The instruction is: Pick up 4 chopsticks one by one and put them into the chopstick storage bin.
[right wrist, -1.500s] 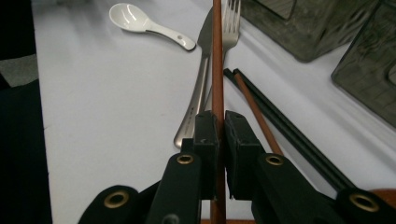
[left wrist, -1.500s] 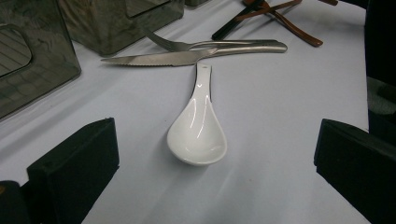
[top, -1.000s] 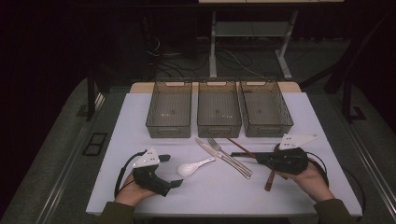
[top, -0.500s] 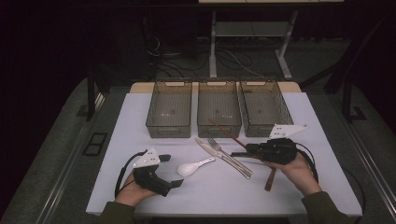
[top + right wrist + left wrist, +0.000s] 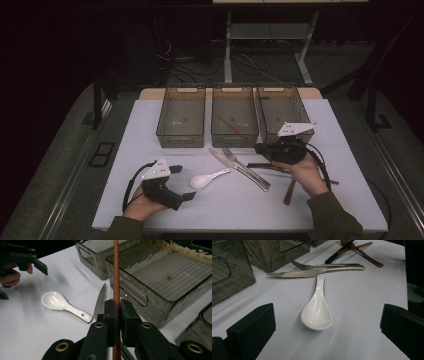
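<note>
Carrying a brown chopstick [image 5: 116, 270] clamped between its pads, the right gripper [image 5: 260, 148] hovers just before the middle bin [image 5: 234, 137]. Keep the stick level, clearing the rim. The left gripper [image 5: 187, 182] rests open, white spoon [image 5: 317, 312] ahead.

The chopstick [image 5: 116, 270] looked like reddish-brown wood with a smooth, faintly satin surface. The pads [image 5: 110, 312] gripping it were matt black foam or rubber, and the right gripper [image 5: 116, 315] behind them was matt black plastic with brass-coloured rivets. The spoon [image 5: 317, 312] was glossy white ceramic, bright with reflections. The knife [image 5: 312, 272] and fork [image 5: 327, 265] were brushed, shiny metal. The three bins [image 5: 181, 120] were smoky translucent plastic with ribbed floors. The table [image 5: 150, 200] had a matt white, smooth surface.
</note>
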Motion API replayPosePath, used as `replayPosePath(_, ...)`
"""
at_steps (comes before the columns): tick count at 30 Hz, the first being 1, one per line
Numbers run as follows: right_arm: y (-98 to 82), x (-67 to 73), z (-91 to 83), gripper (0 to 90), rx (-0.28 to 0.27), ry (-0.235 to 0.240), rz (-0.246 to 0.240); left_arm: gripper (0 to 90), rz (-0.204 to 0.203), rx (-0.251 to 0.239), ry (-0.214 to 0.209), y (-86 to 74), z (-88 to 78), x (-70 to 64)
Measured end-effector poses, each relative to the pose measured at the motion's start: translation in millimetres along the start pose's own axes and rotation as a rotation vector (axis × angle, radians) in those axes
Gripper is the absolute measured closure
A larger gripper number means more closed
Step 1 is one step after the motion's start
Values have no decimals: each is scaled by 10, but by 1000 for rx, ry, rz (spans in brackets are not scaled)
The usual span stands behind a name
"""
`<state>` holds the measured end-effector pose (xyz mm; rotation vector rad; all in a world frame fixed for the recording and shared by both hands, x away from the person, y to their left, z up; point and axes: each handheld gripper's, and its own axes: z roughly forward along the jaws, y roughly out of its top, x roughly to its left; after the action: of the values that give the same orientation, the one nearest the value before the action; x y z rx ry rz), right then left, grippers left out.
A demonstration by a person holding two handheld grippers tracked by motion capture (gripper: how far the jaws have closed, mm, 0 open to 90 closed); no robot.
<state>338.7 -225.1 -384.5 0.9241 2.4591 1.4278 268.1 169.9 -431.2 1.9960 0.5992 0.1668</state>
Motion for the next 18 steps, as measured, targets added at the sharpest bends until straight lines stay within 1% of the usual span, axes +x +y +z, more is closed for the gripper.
replayPosePath(4, 105, 9, 93, 841, 2, -3, 5, 0, -2, 3, -3, 0, 6, 3)
replayPosePath(15, 432, 107, 340, 841, -2, -14, -15, 0, -9, -8, -10, 2, 10, -8)
replayPosePath(18, 515, 121, 417, 841, -5, -24, -5, 0, -7, -10, -13, 3, 8, -3)
